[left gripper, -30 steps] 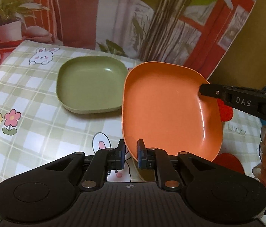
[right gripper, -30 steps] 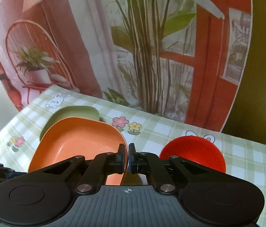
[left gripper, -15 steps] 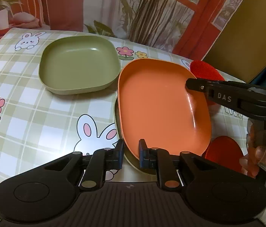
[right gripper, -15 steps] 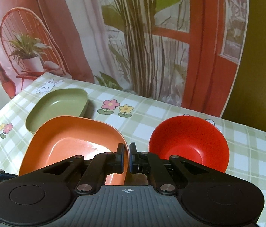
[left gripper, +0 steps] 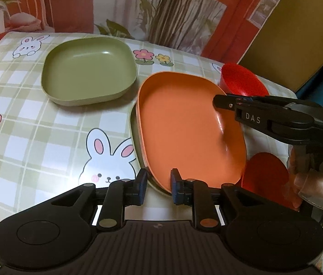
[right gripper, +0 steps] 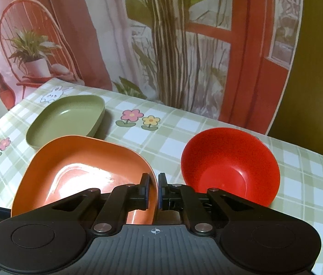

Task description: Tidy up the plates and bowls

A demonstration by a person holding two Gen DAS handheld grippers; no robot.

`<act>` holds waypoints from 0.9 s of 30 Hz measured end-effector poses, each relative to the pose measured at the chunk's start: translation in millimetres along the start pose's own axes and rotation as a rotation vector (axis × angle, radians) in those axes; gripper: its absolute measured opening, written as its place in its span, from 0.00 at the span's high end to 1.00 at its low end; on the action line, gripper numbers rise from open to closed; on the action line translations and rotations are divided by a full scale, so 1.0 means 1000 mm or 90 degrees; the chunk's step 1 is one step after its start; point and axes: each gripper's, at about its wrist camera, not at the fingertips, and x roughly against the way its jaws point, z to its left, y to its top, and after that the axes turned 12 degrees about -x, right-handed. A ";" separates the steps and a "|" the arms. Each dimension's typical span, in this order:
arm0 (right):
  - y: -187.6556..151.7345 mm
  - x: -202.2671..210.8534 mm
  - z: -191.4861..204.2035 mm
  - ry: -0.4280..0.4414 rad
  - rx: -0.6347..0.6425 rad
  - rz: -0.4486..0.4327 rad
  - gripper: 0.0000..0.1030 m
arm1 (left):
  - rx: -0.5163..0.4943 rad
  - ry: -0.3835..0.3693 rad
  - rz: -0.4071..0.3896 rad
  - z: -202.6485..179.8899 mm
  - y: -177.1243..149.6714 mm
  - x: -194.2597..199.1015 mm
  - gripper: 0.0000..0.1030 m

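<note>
An orange plate (left gripper: pixel 189 126) rests on top of a pale green plate (left gripper: pixel 134 123) whose rim shows under its left edge. My right gripper (right gripper: pixel 153 191) is shut on the orange plate's (right gripper: pixel 81 169) right rim; it also shows in the left wrist view (left gripper: pixel 221 102). My left gripper (left gripper: pixel 159 184) is open, its fingers standing either side of the stack's near rim, holding nothing. A second green plate (left gripper: pixel 89 71) lies alone at the back left, also seen in the right wrist view (right gripper: pixel 67 119). A red bowl (right gripper: pixel 230 165) stands right of the stack.
The table has a checked cloth (left gripper: pixel 35 137) with rabbits and flowers. A painted backdrop (right gripper: pixel 161 34) hangs behind it. Another red piece (left gripper: pixel 267 174) lies by the stack's near right corner, beside my right hand.
The orange plate, tilted up on its edge a second ago, has come down flat onto the green plate. My left gripper's fingers have spread wider apart.
</note>
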 end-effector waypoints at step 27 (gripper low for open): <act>-0.009 -0.003 0.007 -0.080 0.023 0.058 0.84 | 0.030 0.046 -0.032 0.021 0.005 -0.005 0.74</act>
